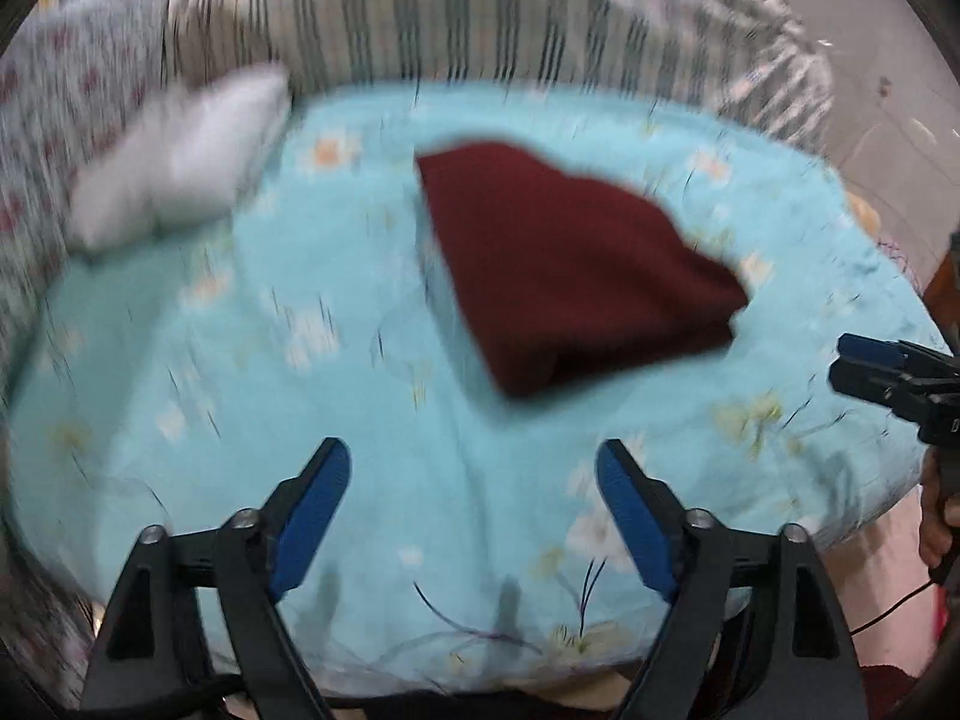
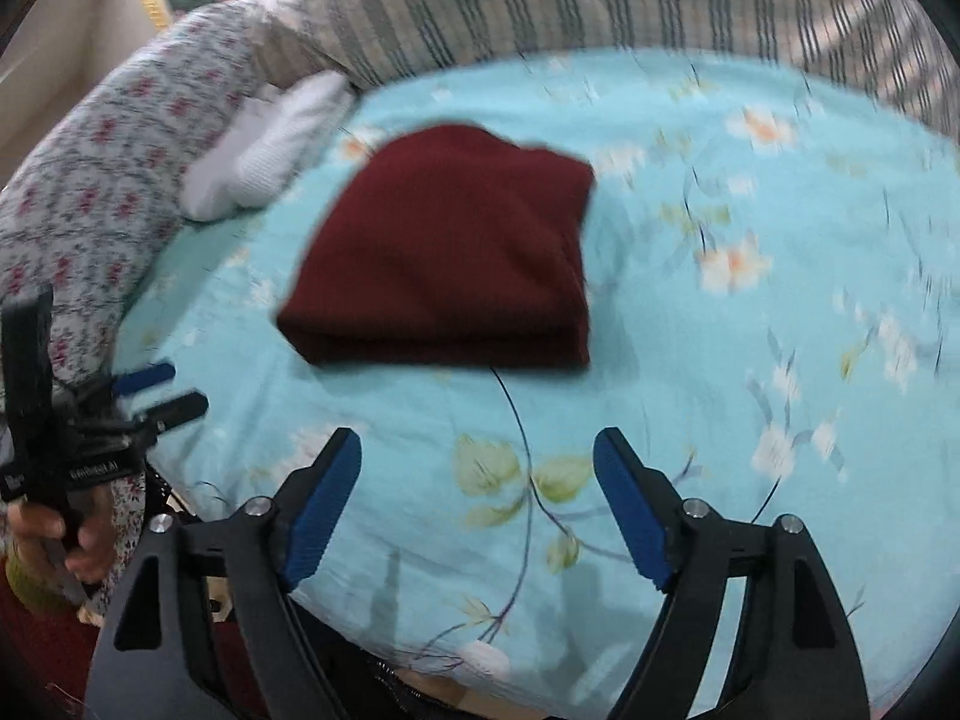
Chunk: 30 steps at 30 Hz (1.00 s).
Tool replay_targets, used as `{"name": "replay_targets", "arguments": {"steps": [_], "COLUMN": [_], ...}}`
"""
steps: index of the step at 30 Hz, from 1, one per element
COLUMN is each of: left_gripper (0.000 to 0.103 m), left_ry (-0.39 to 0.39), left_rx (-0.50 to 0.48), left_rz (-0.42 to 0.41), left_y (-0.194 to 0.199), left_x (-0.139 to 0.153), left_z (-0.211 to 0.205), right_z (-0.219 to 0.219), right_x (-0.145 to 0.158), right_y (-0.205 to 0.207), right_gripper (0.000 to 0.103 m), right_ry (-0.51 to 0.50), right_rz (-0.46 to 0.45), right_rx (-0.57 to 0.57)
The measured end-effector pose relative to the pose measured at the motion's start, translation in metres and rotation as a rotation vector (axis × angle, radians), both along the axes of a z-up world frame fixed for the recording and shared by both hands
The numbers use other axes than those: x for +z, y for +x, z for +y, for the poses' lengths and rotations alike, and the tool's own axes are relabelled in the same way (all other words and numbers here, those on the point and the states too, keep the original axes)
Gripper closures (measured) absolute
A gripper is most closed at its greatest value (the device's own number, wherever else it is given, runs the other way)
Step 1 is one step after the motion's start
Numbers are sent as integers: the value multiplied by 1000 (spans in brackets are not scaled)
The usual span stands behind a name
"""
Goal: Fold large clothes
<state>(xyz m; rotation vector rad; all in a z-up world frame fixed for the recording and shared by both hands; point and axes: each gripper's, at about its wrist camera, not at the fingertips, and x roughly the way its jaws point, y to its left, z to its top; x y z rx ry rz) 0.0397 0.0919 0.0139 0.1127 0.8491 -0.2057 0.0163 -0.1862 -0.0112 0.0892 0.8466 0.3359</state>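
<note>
Garment, dark red knit, one item, lying folded into a thick, roughly square bundle near the middle of a bed, on a light blue flower-printed sheet. Judged condition: soft and limp, with a ribbed, matte weave that should grip well rather than slide; bulky but not heavy for its size; not fragile, though the stacked layers would slump or fan open if lifted by a single top layer. The nearest edge in the right wrist view reads as a rounded fold, the right-hand side as stacked layers; the picture is blurred, so the count of layers cannot be told. Suggested hold, if it is to be moved or folded once more: pinch through the full thickness at two corners of one edge, one tool at each, so that the layers travel together. Left tool: released, fingers wide apart, nothing between them, held over the sheet on the near side of the bundle and clear of it. Right tool: likewise spread and empty, also short of the bundle and not touching it. Adjacent items: white folded cloth near the head of the bed, well apart from the garment; striped bedding and floral-print bedding along the far and left edges.
</note>
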Motion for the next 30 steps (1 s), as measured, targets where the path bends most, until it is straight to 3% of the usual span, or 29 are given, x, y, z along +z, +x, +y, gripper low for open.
{"name": "replay_targets", "arguments": {"steps": [1, 2, 3, 8, 12, 18, 30], "left_gripper": [1, 0, 0, 0, 1, 1, 1], "left_ry": [6, 12, 20, 158, 218, 209, 178], "left_rx": [-7, -16, -23, 1, 8, 23, 16], "left_rz": [-15, -22, -19, 49, 94, 100, 68], "left_y": [2, 4, 7, 30, 35, 47, 68], "left_x": [7, 14, 16, -9, -30, -34, -17], "left_z": [-1, -3, -6, -20, -28, -31, -43], "right_z": [1, 1, 1, 5, 4, 2, 10], "right_x": [10, 14, 15, 2, -13, -25, -12], "right_y": [-2, -2, -1, 11, 20, 35, 67], "right_gripper": [15, 11, 1, 0, 0, 0, 0], "right_ry": [1, 3, 4, 2, 8, 22, -18], "right_rz": [-23, -31, -33, 13, 47, 82, 59], "right_rx": [18, 30, 38, 37, 16, 6, 55]}}
